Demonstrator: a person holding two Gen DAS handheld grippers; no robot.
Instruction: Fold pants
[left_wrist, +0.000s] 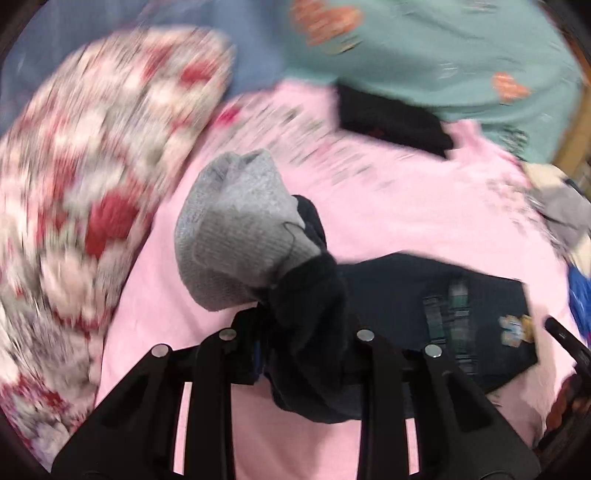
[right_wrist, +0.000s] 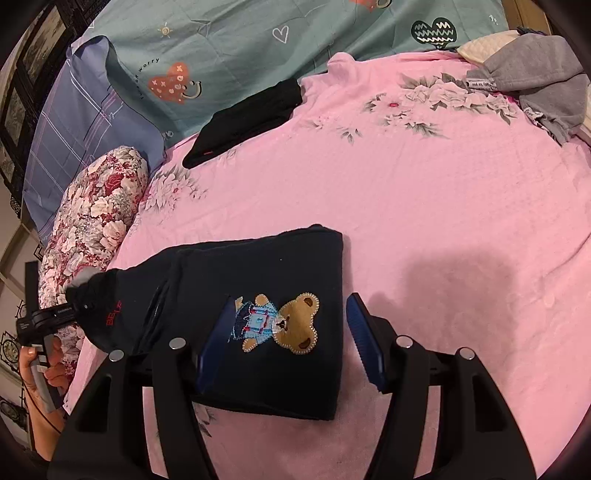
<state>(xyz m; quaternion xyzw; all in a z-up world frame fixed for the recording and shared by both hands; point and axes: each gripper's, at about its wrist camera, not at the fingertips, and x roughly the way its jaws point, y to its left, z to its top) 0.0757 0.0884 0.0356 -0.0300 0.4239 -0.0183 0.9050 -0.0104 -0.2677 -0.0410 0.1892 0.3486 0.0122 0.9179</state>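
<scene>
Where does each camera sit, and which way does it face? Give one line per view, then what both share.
Left wrist: on the left gripper, looking down along its fingers, which are shut on a bunched end of the dark pants with a grey cuff.
Right wrist: on the right gripper, open over the pants' bear patch; a hand shows at left.
Shared: pants, pink sheet, floral pillow.

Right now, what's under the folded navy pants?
Pink floral bedsheet shows all around the navy pants, which lie flat on it. Anything directly beneath them is covered.
</scene>
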